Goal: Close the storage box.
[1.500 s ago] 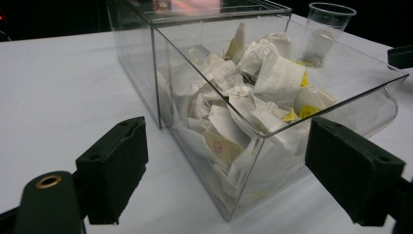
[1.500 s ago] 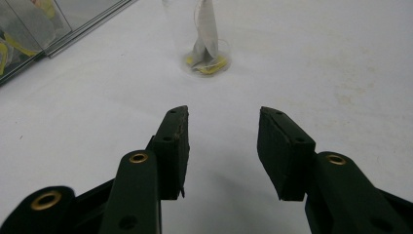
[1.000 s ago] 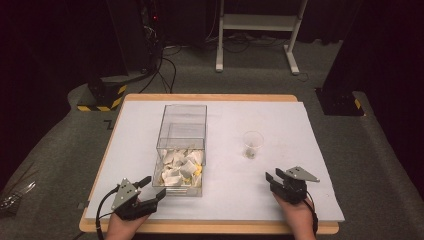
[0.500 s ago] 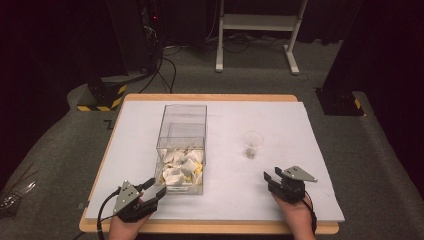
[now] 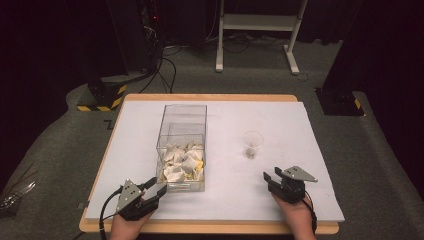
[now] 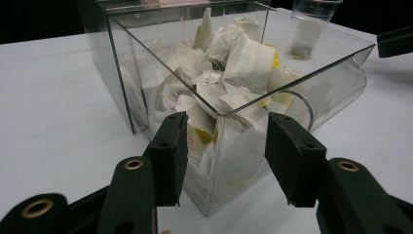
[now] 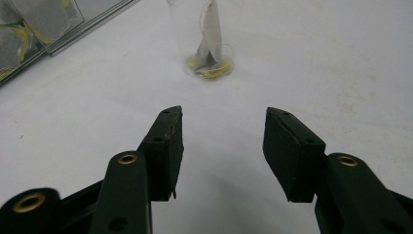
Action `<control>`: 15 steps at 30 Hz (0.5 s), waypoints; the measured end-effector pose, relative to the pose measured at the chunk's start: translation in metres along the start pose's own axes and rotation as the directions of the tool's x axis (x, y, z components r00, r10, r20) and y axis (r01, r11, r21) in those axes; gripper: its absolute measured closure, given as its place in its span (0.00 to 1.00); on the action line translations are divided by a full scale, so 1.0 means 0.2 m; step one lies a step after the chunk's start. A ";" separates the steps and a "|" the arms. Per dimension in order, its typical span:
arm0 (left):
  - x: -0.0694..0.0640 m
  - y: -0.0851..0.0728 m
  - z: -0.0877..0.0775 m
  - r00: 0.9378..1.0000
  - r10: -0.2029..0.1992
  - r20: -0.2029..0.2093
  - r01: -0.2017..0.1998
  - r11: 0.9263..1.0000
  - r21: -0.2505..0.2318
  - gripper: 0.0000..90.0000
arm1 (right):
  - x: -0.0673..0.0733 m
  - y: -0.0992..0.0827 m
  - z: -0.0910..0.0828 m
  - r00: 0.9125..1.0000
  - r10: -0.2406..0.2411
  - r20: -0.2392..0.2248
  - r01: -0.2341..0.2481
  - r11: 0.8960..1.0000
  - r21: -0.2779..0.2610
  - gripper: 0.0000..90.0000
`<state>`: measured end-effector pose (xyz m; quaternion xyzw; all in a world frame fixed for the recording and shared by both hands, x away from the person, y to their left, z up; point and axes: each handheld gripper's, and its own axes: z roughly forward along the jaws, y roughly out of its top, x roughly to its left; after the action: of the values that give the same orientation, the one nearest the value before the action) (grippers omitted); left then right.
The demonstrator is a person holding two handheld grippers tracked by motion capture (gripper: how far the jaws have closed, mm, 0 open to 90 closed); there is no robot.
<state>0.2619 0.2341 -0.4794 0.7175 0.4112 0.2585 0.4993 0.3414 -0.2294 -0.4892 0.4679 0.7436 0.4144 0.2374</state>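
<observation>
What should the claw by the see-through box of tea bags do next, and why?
Probably ease forward to the rounded opening low in the front of the clear plastic box. The left claw, whose jaws have just been closing, holds nothing, and the white paper tea bags lie behind that wall. The small clear cup already has one.

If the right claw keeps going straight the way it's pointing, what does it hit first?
Most likely the clear plastic cup with a tea bag in it. The right claw points across bare white table toward it, open and empty; the gap between is hard to judge.
</observation>
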 end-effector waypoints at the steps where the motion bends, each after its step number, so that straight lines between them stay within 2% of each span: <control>1: 0.00 0.00 0.00 1.000 0.003 -0.002 -0.003 1.000 0.000 0.57 | 0.00 0.00 0.00 1.000 -0.002 -0.001 0.002 1.000 0.000 0.55; 4: 0.00 0.00 -0.01 1.000 0.010 -0.012 -0.010 1.000 -0.004 0.60 | 0.01 0.00 0.00 1.000 -0.007 -0.003 0.007 1.000 0.004 0.55; 9: 0.02 0.00 -0.01 1.000 -0.010 -0.003 0.010 1.000 -0.007 0.65 | 0.02 0.00 0.01 1.000 -0.012 -0.007 0.012 1.000 0.006 0.55; 15: 0.03 0.00 -0.01 1.000 -0.012 -0.010 0.012 1.000 -0.010 0.68 | 0.02 0.00 0.02 1.000 -0.008 -0.011 0.008 1.000 0.011 0.55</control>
<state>0.2643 0.2399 -0.4796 0.7112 0.4169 0.2611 0.5022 0.3424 -0.2237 -0.4908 0.4640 0.7490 0.4121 0.2322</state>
